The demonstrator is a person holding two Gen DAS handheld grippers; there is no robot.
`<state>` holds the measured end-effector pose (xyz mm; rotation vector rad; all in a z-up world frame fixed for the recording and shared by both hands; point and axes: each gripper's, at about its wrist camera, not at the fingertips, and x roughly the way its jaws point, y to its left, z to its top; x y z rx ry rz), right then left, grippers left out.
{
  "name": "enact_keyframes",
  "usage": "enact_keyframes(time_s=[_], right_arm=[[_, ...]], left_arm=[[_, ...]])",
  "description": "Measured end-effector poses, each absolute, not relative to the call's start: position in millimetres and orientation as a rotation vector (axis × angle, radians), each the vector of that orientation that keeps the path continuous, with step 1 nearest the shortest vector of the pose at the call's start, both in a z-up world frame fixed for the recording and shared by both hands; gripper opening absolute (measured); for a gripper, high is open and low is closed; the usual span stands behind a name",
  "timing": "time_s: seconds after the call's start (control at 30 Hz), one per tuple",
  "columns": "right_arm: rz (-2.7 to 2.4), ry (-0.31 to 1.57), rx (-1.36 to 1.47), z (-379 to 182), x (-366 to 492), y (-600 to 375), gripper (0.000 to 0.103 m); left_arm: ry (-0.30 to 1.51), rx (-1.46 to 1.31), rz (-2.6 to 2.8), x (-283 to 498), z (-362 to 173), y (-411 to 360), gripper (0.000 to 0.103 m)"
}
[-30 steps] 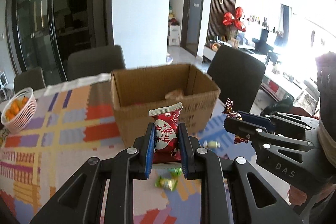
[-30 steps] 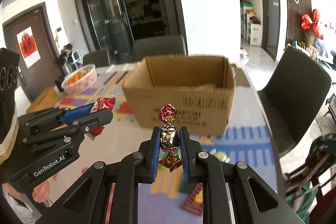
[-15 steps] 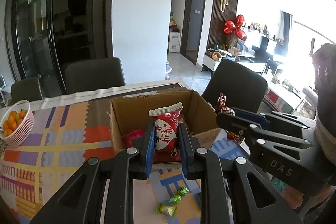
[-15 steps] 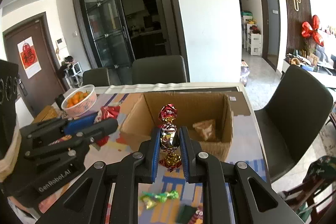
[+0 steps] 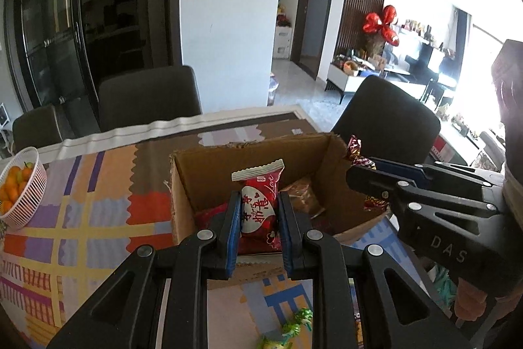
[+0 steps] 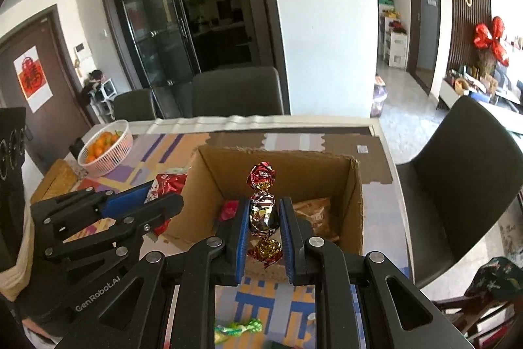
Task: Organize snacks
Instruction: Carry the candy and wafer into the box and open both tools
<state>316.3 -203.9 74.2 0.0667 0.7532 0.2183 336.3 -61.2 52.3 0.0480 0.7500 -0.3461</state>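
Both grippers over the box, each clamping a snack.

Left wrist: our left gripper (image 5: 258, 211) pinches a red packet (image 5: 260, 208) upright above the box (image 5: 209, 172); its lower end is hidden.
Right wrist: our right gripper (image 6: 264, 218) squeezes a foil candy (image 6: 263, 211) over the box (image 6: 294, 165); contents partly blocked.

Red-and-white packet (image 5: 260, 205), red-gold foil candy (image 6: 263, 211), brown box (image 6: 356, 211), multicoloured checked tablecloth (image 5: 81, 218)
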Motion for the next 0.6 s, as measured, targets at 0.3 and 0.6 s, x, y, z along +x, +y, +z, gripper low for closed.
enact_keyframes(time_s=[0.3, 0.6], right_arm=[[0.138, 0.778, 0.068, 54.1, 326.8, -217.5, 0.034], [0.117, 0.734, 0.069, 59.0, 284.6, -222.4, 0.04]], left_arm=[[0.73, 0.094, -0.286, 330.8, 43.5, -64.1, 0.05], [0.669, 0.115, -0.307, 287.6, 58.5, -60.0, 0.056]])
